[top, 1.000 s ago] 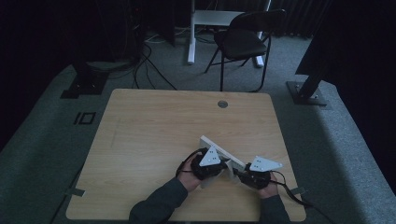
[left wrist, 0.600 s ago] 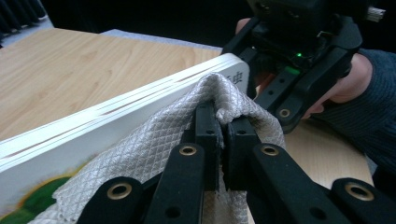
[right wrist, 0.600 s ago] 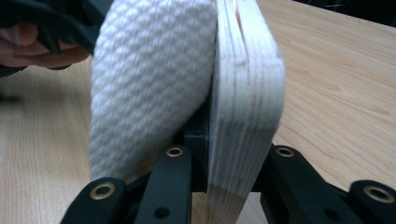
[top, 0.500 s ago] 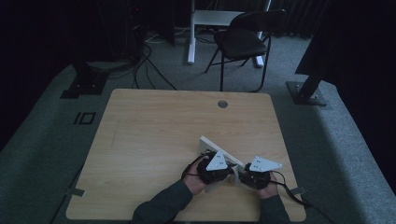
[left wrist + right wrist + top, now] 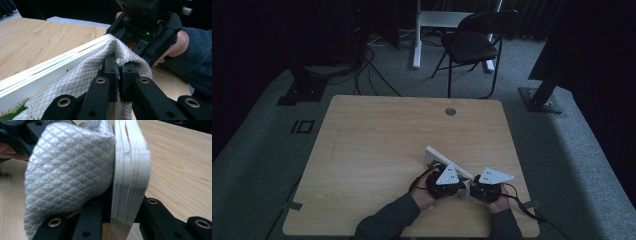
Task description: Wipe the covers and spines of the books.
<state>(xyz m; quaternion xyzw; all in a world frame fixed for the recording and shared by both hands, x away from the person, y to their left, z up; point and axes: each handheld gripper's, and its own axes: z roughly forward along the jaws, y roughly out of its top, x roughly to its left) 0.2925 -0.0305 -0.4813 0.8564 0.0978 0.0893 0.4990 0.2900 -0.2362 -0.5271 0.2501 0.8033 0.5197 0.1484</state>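
The left gripper [image 5: 119, 75] has its 2 black jaws clenched on a fold of grey quilted cloth [image 5: 87, 75], the diamond-stitched fabric bunched up between the pads. In the left gripper view the cloth lies against the face of a white plywood board [image 5: 50, 72] that stands on edge, its layered rim running up and away toward the right gripper [image 5: 147, 32], which a hand [image 5: 178, 46] in a dark knitted sleeve holds at the board's far end. A patch of green and yellow print shows on the board's face at the lower left corner of that view.

The right gripper [image 5: 120, 217] grasps the board [image 5: 131, 175] by its edge: in the right gripper view the plies of the rounded rim rise upright between its 2 jaws, and the cloth [image 5: 67, 170] bulges against the board's left face, touching it.

From the high view, the board [image 5: 437, 157] sits on the near right part of the light wooden table [image 5: 377, 135], slanting from the upper left down toward the 2 grippers, which sit close together near the table's front edge. The left gripper [image 5: 446, 182] is at the board's side, the right gripper [image 5: 486, 187] just beside it at the board's near end, each topped by a grey 3-cornered plate. A black folding chair [image 5: 472, 42] stands on the carpet beyond the table.
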